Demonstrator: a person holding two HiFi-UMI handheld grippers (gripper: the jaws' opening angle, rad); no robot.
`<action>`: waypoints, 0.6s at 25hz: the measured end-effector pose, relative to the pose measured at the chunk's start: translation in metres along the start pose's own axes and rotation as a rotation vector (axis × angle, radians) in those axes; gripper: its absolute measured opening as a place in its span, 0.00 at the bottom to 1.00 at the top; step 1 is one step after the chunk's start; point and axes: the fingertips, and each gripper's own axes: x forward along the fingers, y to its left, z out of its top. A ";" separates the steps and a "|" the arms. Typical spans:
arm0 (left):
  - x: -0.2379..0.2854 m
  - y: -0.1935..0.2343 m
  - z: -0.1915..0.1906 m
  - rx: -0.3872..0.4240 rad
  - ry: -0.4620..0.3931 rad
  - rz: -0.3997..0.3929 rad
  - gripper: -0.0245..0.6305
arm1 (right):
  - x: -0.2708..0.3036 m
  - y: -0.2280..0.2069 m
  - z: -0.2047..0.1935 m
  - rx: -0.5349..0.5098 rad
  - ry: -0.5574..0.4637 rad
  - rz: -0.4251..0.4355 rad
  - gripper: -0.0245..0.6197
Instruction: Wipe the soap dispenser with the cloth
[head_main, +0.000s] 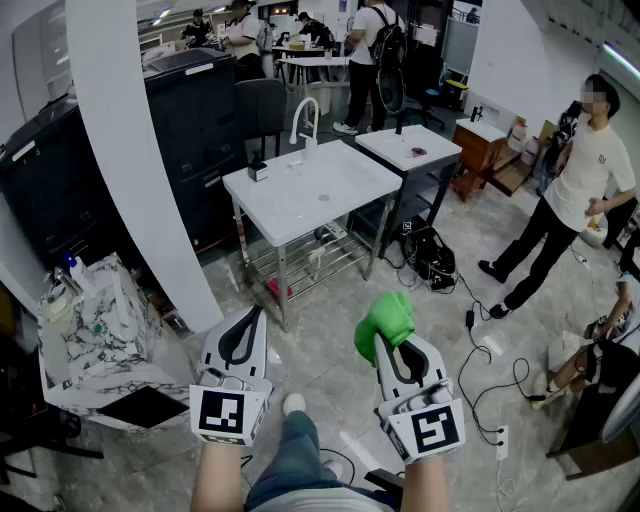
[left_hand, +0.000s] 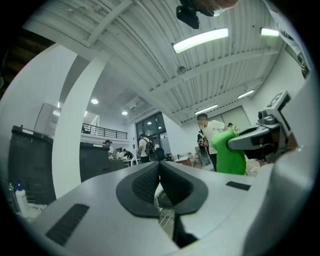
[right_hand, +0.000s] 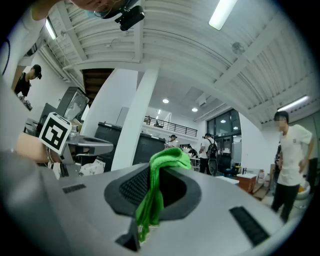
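Bulging from the right tongs (right_hand: 158, 169) — green cloth (head_main: 385, 322), pinched part hidden.

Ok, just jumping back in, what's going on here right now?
A person stands a few steps back from the white sink table with a gripper in each hand. The right gripper has its jaws closed on a green cloth, which bunches up above them. The left gripper is shut with nothing in it. Neither gripper touches anything on the table, so wiping has not started.
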 end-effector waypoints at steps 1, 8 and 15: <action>0.005 0.002 -0.002 -0.004 -0.001 0.006 0.06 | 0.004 -0.003 -0.003 0.002 0.000 0.000 0.11; 0.048 0.020 -0.022 -0.007 0.021 0.001 0.06 | 0.048 -0.023 -0.013 0.034 -0.013 -0.002 0.11; 0.122 0.078 -0.052 -0.020 0.048 0.037 0.06 | 0.143 -0.044 -0.033 0.052 0.015 0.006 0.11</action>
